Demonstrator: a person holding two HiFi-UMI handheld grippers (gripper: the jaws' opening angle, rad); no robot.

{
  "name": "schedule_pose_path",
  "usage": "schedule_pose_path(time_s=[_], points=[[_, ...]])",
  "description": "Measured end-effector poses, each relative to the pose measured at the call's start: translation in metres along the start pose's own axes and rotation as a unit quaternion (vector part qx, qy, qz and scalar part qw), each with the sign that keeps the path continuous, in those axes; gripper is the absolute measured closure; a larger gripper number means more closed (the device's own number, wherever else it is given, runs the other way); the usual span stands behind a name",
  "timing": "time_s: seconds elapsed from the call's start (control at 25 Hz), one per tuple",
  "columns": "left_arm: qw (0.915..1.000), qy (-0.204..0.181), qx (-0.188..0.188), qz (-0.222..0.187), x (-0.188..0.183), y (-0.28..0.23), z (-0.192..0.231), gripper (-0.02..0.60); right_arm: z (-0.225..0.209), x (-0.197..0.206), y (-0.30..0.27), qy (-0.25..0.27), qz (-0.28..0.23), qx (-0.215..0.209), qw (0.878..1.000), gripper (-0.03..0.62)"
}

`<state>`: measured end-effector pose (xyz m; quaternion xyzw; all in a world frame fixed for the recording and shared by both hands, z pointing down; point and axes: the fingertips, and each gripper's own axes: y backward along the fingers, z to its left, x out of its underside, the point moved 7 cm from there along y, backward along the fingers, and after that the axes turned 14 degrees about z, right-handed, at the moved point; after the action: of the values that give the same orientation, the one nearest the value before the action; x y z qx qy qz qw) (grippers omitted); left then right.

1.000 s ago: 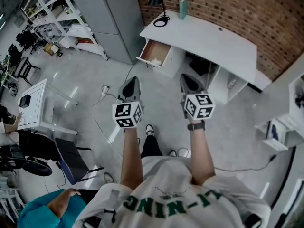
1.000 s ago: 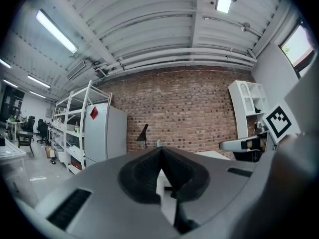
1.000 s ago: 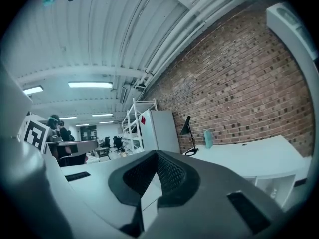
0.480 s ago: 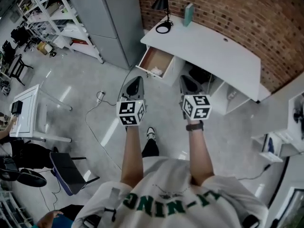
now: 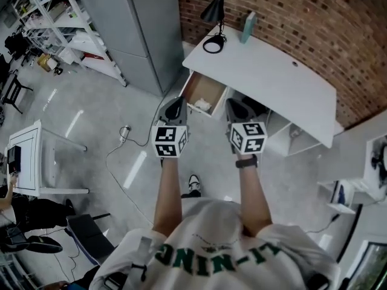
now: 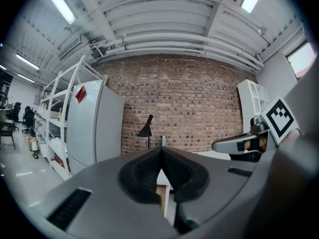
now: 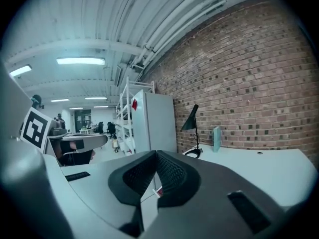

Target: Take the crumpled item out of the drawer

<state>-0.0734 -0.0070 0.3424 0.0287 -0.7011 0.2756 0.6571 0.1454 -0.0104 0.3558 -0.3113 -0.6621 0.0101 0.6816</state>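
Left hand-held gripper point(image 5: 176, 105) and right hand-held gripper point(image 5: 234, 106) both pressed together, empty, short of the open drawer point(image 5: 207, 88) at upper centre; risk: unopened jaws would shove the crumpled item point(image 5: 202, 106) deeper.

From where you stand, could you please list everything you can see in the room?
desk: one, white, against the brick wall
drawer: one, brown inside, open under the desk's lamp end
crumpled item: one, white, in the drawer
lamp: one, black, on the desk
upright box: one, pale teal, beside the lamp
cabinet: one, grey, next to the desk
shelving: several racks, white, beyond the cabinet
small table: one, white, apart on the floor
cable: one, pale, on the floor
left gripper: grey, shut, empty, near the drawer
right gripper: grey, shut, empty, alongside
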Motion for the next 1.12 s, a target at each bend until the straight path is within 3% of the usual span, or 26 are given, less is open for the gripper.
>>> schedule_pose_path(time_s=[0.48,0.84,1.0,1.12], points=[[0.9981,0.007,0.043,0.043,0.02,-0.097,0.056,0.582,-0.018,-0.001,-0.106,-0.003,0.05,0.005,0.999,0.588],[0.9947,0.025,0.048,0.087,0.043,-0.186,0.089,0.583,-0.054,0.017,-0.203,0.011,0.112,-0.033,0.993,0.588],[0.9911,0.052,0.042,0.115,0.056,-0.224,0.103,0.582,-0.072,0.031,-0.246,-0.017,0.143,-0.047,0.988,0.585],[0.9878,0.075,0.035,0.132,0.068,-0.251,0.114,0.582,-0.083,0.045,-0.277,-0.027,0.172,-0.058,0.983,0.545]])
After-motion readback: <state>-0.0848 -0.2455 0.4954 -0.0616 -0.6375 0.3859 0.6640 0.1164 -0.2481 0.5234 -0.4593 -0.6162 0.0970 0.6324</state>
